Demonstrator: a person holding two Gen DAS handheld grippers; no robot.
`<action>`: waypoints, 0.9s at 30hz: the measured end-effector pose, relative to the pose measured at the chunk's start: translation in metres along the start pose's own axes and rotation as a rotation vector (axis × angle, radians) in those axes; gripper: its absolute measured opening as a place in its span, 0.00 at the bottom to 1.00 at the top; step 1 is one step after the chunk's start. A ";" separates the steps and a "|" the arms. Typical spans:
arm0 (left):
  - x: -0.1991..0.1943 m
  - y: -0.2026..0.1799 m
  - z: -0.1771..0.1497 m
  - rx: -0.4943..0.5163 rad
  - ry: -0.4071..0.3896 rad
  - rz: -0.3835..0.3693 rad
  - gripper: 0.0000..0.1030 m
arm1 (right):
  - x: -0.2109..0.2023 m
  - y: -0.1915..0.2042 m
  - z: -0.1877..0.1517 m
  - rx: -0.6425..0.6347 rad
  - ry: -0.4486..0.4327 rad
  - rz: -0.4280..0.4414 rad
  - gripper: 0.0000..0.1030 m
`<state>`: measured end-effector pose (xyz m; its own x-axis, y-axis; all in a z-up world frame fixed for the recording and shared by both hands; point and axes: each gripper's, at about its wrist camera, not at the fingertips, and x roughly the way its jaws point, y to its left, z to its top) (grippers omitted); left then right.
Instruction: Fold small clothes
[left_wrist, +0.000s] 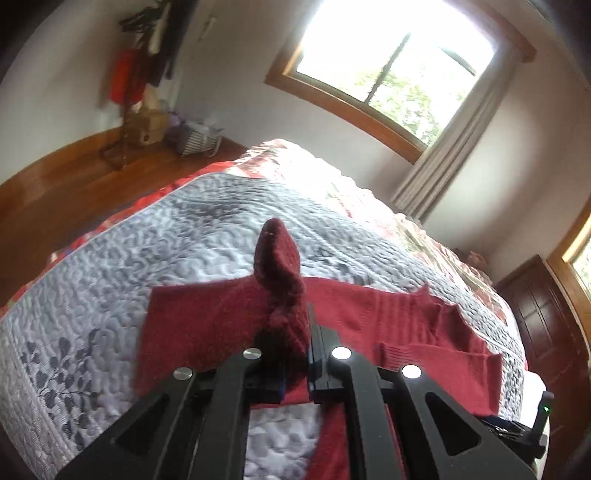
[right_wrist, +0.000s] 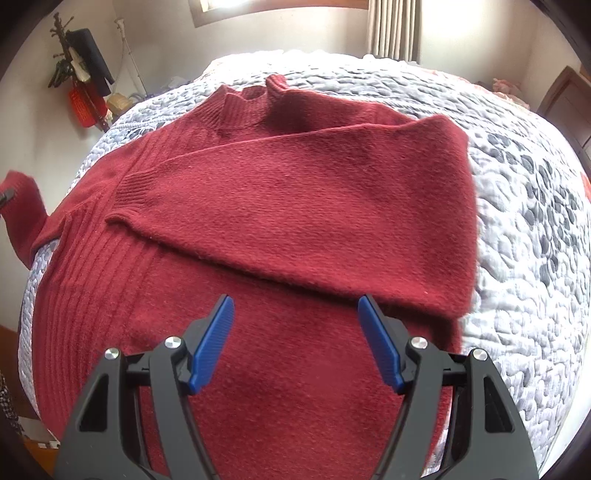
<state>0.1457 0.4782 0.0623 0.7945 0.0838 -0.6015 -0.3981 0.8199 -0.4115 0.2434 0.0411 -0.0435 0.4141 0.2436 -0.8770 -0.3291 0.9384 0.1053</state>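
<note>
Holding the loose sleeve (left_wrist: 280, 280) pinched in our left gripper (left_wrist: 295, 354) at nine o'clock of the red sweater (right_wrist: 258, 206) on the bed (right_wrist: 524, 229), we judge it must cross toward three o'clock, while our right gripper (right_wrist: 295, 343) hovers wide open and empty.

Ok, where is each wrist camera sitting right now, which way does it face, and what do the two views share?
Left wrist: low over the bed edge, looking along the quilt toward the window; the left hand-held gripper is shut on a sleeve.
Right wrist: above the red sweater, facing its collar and the far wall; the right hand-held gripper is open and empty.
Shared: the sweater, the quilt, the coat rack; the raised sleeve shows at the right view's left edge.
</note>
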 end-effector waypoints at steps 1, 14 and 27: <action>0.003 -0.015 -0.002 0.020 0.006 -0.020 0.07 | 0.000 -0.004 -0.001 0.006 -0.001 0.002 0.68; 0.080 -0.198 -0.071 0.268 0.183 -0.236 0.07 | -0.005 -0.045 -0.019 0.064 -0.015 0.004 0.68; 0.162 -0.242 -0.154 0.385 0.420 -0.239 0.25 | 0.000 -0.064 -0.030 0.110 -0.010 0.026 0.68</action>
<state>0.3003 0.2061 -0.0416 0.5619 -0.2932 -0.7735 0.0250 0.9406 -0.3385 0.2389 -0.0265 -0.0640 0.4150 0.2700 -0.8688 -0.2448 0.9529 0.1792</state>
